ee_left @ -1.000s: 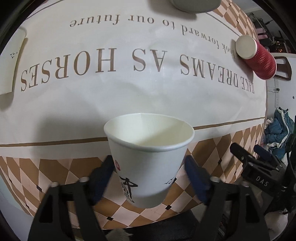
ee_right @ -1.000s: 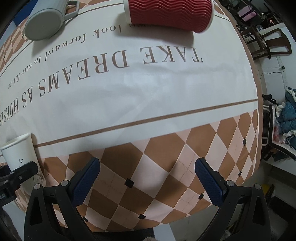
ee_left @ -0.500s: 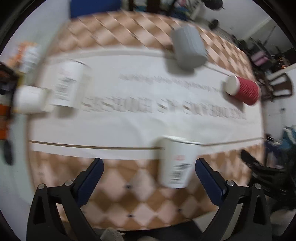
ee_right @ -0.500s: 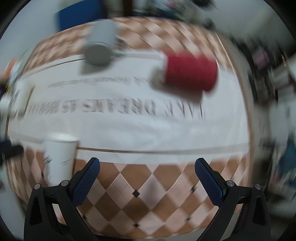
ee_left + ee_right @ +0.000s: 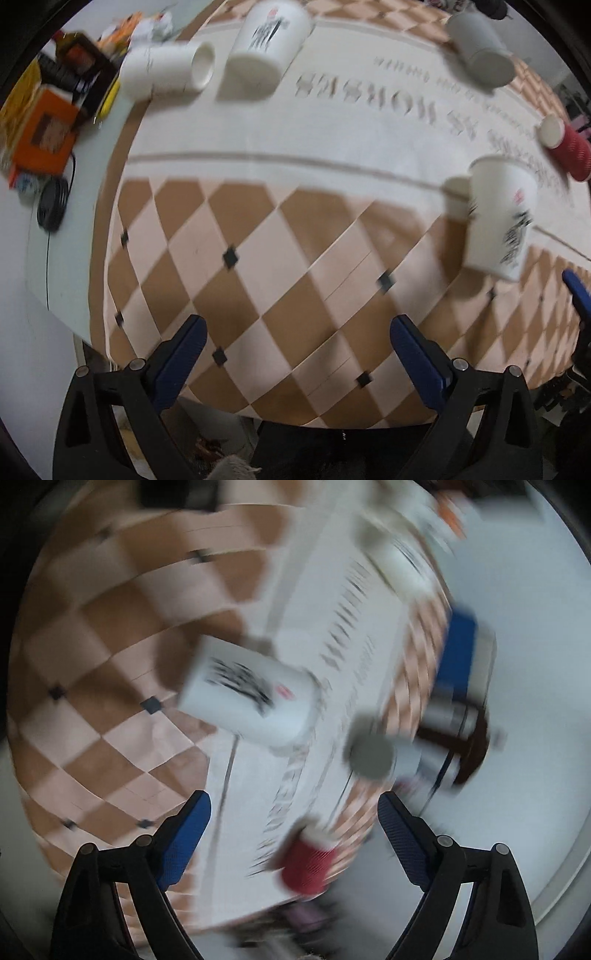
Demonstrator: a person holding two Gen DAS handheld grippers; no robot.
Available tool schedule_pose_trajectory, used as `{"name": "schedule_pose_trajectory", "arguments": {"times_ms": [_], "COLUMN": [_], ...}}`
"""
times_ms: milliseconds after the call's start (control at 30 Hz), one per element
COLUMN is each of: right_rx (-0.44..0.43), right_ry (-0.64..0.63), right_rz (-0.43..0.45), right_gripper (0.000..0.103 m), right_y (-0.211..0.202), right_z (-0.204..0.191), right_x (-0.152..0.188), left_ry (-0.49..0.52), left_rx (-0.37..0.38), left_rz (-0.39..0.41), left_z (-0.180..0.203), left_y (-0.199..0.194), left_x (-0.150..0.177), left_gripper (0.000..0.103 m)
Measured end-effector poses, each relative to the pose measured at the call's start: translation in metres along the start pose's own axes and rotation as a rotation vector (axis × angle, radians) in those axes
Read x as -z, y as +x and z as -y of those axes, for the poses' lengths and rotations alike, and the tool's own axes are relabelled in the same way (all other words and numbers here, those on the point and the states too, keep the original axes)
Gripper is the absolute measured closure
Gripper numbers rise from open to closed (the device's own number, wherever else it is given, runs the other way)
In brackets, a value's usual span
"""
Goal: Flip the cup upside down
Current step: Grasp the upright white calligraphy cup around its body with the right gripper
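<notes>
Left wrist view: the left gripper [image 5: 295,354] stands wide and empty over the checkered tablecloth [image 5: 258,240]. A second ago its blue pads flanked the white paper cup [image 5: 498,221]; now that cup stands upright, mouth up, well off to the right near the cloth's brown stripe, so the hand has let go and swung away without any flip. Two more white cups [image 5: 266,48] lie on their sides at the far end, with a grey mug [image 5: 480,44] and a red ribbed cup [image 5: 567,151] also tipped over.

Right wrist view: heavily blurred and rolled sideways, unlike the level view a second ago. The right gripper [image 5: 295,834] is wide and holds nothing. The white paper cup [image 5: 251,698] sits ahead of it, apart from both pads. By my reading the right hand is turning its wrist for an inverted grasp; the flip is not yet begun.
</notes>
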State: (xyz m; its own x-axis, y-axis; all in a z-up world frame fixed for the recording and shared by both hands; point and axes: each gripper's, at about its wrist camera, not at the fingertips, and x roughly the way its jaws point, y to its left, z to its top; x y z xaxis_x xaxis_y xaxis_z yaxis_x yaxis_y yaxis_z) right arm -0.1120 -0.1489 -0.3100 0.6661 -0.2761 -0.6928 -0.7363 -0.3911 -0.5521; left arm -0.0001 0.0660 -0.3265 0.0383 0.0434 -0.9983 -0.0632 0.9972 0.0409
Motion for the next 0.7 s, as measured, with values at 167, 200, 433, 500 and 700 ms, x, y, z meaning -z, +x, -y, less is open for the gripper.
{"name": "schedule_pose_trajectory", "arguments": {"times_ms": [167,200,433,500,700], "right_rx": [0.137,0.152,0.192,0.183,0.099], "right_ry": [-0.391,-0.451,-0.651,-0.652,-0.554], "right_rz": [0.111,0.125,0.164,0.174,0.189], "right_gripper": [0.017,0.021,0.04,0.04,0.042], "right_y": [0.018,0.025,0.064,0.066,0.065], "right_z": [-0.024,-0.027,-0.03,-0.026,-0.02], "right_x": [-0.028,-0.031,-0.042,-0.042,-0.046], "left_ry": [-0.074,-0.085,-0.18,-0.196,-0.226], "left_rx": [-0.01,-0.008,-0.034,-0.043,-0.05], "left_rz": [-0.027,-0.028,-0.031,-0.026,-0.023], "left_z": [-0.017,-0.019,-0.039,-0.044,-0.05], "left_y": [0.017,0.02,0.027,0.026,0.023], "left_x": [0.008,0.008,0.007,0.008,0.005], "left_gripper": [0.002,0.002,0.002,0.002,0.002]}}
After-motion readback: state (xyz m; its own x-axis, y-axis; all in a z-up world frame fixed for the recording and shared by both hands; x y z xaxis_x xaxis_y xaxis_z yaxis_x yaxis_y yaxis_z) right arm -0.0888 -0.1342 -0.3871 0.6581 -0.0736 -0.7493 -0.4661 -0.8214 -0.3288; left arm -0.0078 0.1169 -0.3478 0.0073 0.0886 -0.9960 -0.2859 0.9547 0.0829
